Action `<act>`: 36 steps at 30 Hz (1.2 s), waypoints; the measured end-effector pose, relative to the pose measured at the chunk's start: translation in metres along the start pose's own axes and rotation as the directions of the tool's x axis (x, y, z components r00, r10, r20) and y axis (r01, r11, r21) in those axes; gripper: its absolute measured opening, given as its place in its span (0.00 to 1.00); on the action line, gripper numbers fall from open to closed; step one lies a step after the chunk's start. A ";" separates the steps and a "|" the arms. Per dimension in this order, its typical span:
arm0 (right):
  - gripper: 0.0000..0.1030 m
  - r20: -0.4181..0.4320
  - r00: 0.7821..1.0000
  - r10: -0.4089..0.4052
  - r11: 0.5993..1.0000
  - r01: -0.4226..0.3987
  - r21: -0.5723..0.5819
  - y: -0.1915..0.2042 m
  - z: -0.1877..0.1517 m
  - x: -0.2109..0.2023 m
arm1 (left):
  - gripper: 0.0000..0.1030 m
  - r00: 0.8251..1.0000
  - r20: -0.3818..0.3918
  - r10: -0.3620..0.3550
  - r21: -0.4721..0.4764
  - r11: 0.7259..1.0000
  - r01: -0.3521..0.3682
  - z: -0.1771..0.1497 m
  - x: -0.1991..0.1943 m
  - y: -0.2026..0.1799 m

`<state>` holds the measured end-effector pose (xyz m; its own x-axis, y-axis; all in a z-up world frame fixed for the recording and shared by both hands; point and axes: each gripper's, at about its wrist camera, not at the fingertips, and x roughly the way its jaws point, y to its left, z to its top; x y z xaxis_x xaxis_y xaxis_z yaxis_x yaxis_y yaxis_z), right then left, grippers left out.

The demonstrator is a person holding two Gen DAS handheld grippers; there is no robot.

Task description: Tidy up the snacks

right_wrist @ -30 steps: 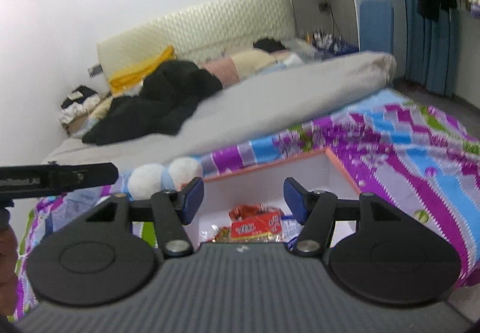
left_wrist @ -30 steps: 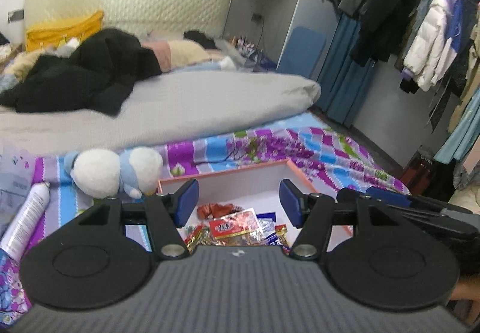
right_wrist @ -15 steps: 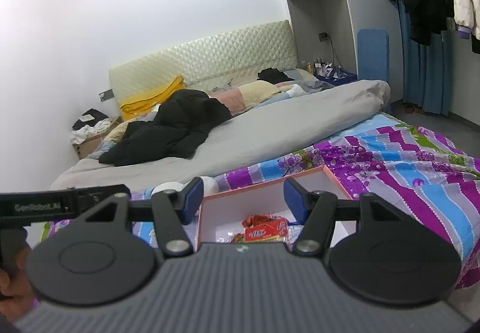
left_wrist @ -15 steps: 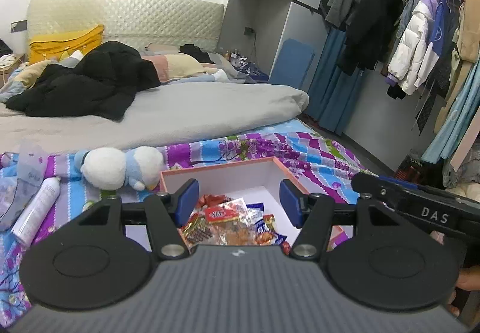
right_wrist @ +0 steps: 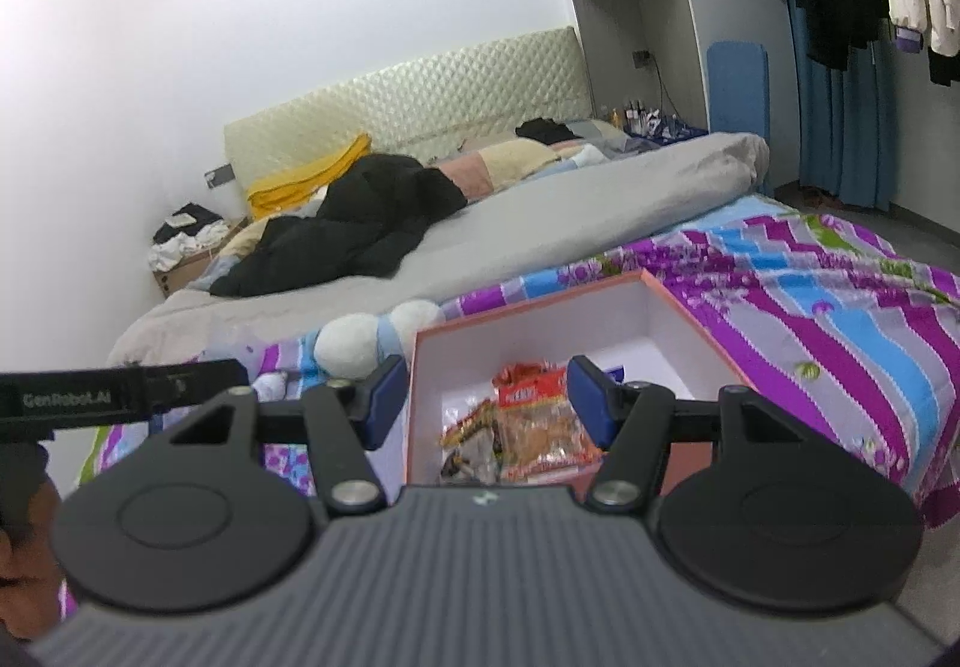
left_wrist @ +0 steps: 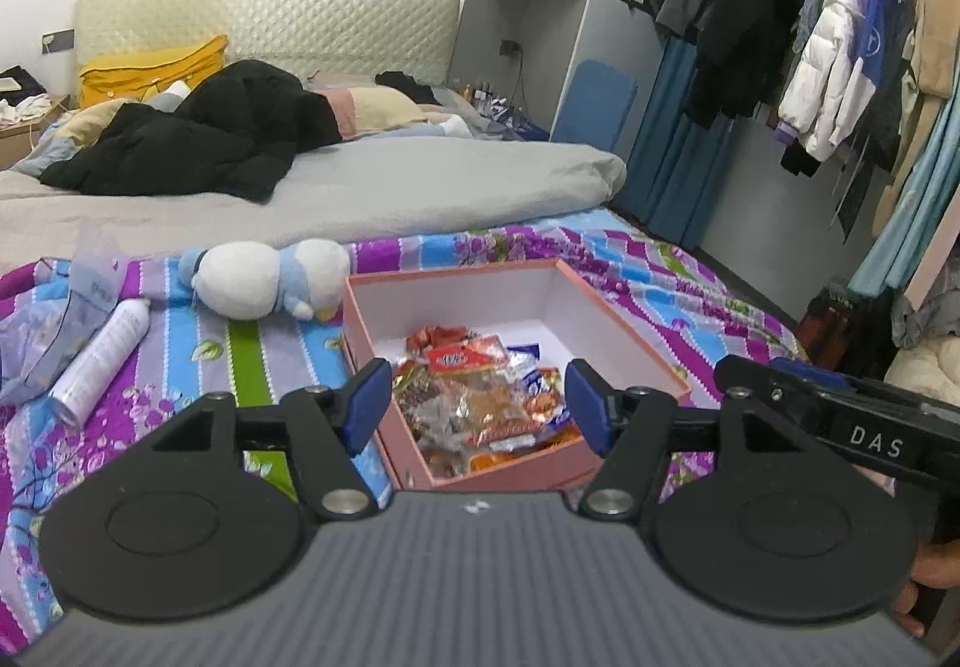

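A pink box (left_wrist: 624,331) with white inner walls lies on the patterned bedspread and holds a heap of snack packets (left_wrist: 480,397). My left gripper (left_wrist: 477,403) hovers above and short of the box, its jaws opening with nothing gripped between them. In the right wrist view the same box (right_wrist: 690,325) and snack packets (right_wrist: 528,427) lie ahead of my right gripper (right_wrist: 480,406), which is open and empty. The right gripper's black body (left_wrist: 840,421) shows at the right of the left wrist view; the left gripper's body (right_wrist: 120,397) shows at the left of the right wrist view.
A white and blue plush toy (left_wrist: 264,277) lies just left of the box. A white spray can (left_wrist: 102,355) and a clear plastic bag (left_wrist: 54,331) lie further left. A grey duvet (left_wrist: 360,187) and black jacket (left_wrist: 198,144) lie behind. Clothes (left_wrist: 840,66) hang at right.
Both grippers have pulled back from the box, so the whole box and more of the bed and room now show. The left jaws stand slightly wider.
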<state>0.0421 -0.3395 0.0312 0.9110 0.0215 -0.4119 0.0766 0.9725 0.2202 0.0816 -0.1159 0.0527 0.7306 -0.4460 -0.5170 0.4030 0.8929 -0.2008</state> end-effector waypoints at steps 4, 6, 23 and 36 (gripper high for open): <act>0.60 -0.008 1.000 0.001 1.000 -0.001 -0.014 0.003 -0.014 -0.004 | 0.67 1.000 -0.017 -0.001 -0.012 1.000 0.001 -0.016 0.003 0.002; 0.60 -0.012 1.000 0.003 1.000 -0.004 -0.028 0.005 -0.021 -0.005 | 0.67 1.000 -0.017 0.000 -0.015 1.000 -0.001 -0.022 0.005 0.004; 0.60 -0.019 1.000 0.000 0.999 0.000 -0.033 0.009 -0.049 0.012 | 0.67 0.999 -0.022 0.023 -0.023 0.999 -0.024 -0.039 0.024 0.021; 1.00 0.031 0.998 -0.061 0.996 0.063 -0.058 0.013 -0.046 0.009 | 0.92 1.000 0.000 0.015 -0.003 1.000 -0.015 -0.031 0.018 0.018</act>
<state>0.0323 -0.3160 -0.0105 0.9168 -0.0455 -0.3968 0.1102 0.9838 0.1417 0.0851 -0.1056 0.0144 0.7365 -0.4322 -0.5203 0.3902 0.8998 -0.1950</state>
